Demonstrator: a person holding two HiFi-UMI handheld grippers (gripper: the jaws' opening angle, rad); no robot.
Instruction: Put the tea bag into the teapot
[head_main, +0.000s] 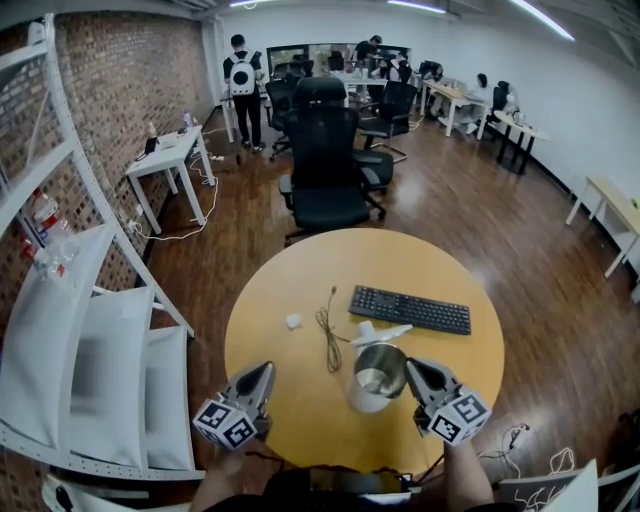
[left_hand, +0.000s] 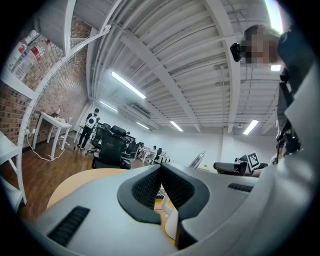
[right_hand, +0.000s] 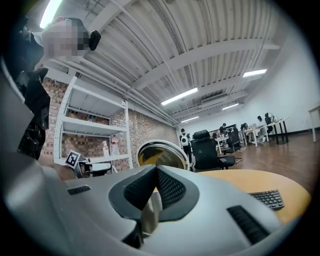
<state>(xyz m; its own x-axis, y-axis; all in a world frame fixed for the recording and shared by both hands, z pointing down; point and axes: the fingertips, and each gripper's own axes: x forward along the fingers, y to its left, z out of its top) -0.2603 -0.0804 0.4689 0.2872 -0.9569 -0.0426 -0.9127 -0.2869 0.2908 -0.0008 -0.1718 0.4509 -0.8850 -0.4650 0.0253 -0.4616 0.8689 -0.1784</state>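
Quick update from my end. The teapot (head_main: 377, 380) sits on the round wooden surface (head_main: 455, 365), a little toward 6 o'clock from the middle, with its mouth open and its shiny inside showing. The tea bag (head_main: 293, 321) isn't in it. It's the small white square lying flat on the surface at about 10 o'clock from the teapot, well apart from it, just on the far side of the loose cable (head_main: 329, 340). The keyboard (head_main: 410, 309) lies at roughly 1 o'clock from the teapot.

My right hand-held gripper (head_main: 411, 364) is at the teapot's 3 o'clock, tip up against its side. In the right gripper view its jaws are pinched together on a pale strip that looks like the teapot's handle (right_hand: 149, 212), though I can't be fully sure. The pot's rim looms right behind the tips.

My left hand-held gripper (head_main: 267, 369) is at about 9 o'clock from the teapot, clear of it and not touching the tea bag. Its jaws are closed tip to tip with nothing between them.
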